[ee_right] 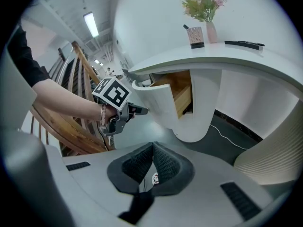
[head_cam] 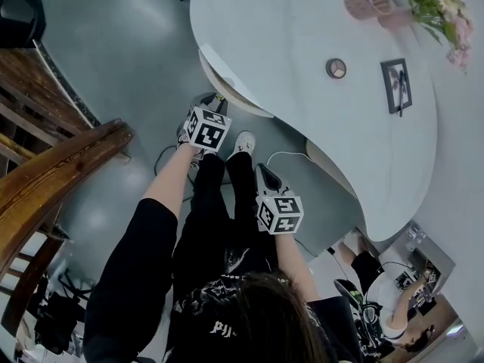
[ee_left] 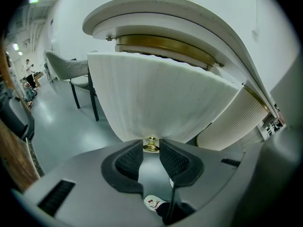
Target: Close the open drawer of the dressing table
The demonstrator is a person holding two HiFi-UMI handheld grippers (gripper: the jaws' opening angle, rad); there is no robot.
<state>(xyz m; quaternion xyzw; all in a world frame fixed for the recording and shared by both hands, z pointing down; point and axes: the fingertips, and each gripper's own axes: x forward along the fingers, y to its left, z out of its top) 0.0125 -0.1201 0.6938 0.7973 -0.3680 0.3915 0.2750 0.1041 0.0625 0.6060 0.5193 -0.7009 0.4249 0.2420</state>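
The white dressing table (head_cam: pixel 302 44) has a curved drawer standing open (head_cam: pixel 227 89). In the left gripper view its ribbed white front (ee_left: pixel 156 98) fills the frame, with a small brass knob (ee_left: pixel 151 145) at its lower edge. My left gripper (ee_left: pixel 151 142) is shut on that knob, one pad on each side. The right gripper view shows the drawer (ee_right: pixel 158 103) pulled out with its wooden inside (ee_right: pixel 182 91) visible, and the left gripper (ee_right: pixel 142 110) at its front. My right gripper (ee_right: pixel 152 146) is shut on nothing and hangs back from the table, lower right in the head view (head_cam: pixel 262 168).
On the tabletop are a pink cup (head_cam: pixel 367 2), a vase of flowers (head_cam: pixel 439 6), a picture frame (head_cam: pixel 395 85) and a small round object (head_cam: pixel 336 68). A wooden stair rail (head_cam: pixel 53 172) runs at left. A chair (ee_left: pixel 71 70) stands beyond the drawer. A white cable (head_cam: pixel 283 155) lies on the floor.
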